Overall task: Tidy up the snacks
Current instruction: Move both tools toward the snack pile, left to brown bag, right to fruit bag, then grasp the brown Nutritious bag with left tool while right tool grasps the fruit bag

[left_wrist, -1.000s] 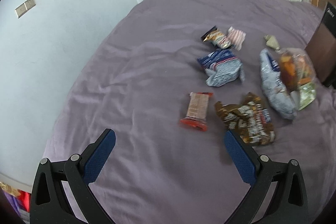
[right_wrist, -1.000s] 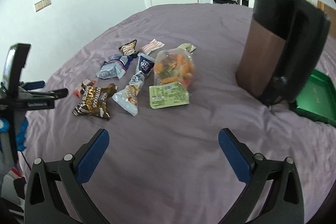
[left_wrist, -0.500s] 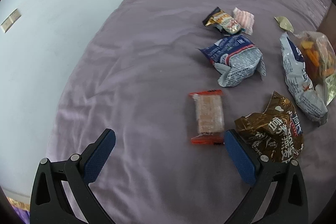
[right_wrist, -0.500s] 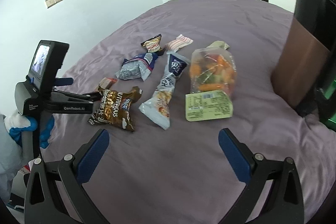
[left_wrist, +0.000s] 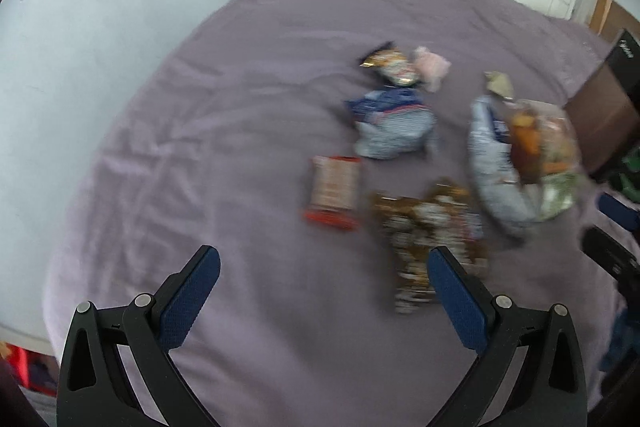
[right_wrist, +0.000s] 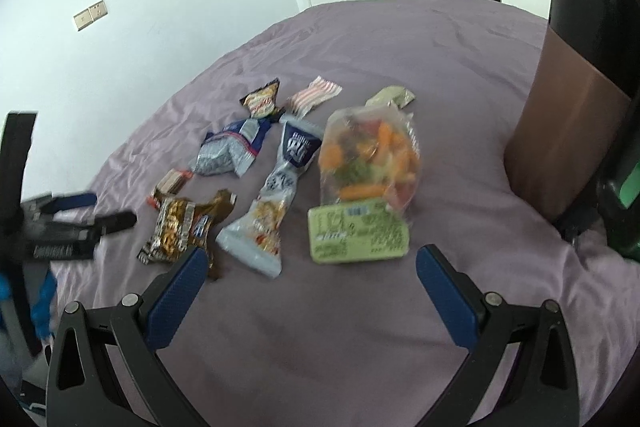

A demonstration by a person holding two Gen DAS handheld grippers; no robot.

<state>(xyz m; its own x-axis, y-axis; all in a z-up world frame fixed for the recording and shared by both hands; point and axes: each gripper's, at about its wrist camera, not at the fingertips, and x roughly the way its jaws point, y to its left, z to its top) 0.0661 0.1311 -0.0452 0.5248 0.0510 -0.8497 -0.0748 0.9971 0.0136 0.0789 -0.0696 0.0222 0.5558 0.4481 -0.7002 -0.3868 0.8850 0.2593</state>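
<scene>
Pulled back from the brown packet [left_wrist: 428,227], both grippers gape empty above the snack-strewn purple bed [right_wrist: 360,327].

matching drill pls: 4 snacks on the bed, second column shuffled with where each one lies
1. brown packet
2. clear bag
3. striped wrapper
4. wafer bar

a. far side of the pile, by the small gold packet
b. nearest the left gripper, beside the wafer bar
c. closest to the brown bin
d. left edge of the pile, below the blue packet

Pairs: 1-b, 2-c, 3-a, 4-d
</scene>
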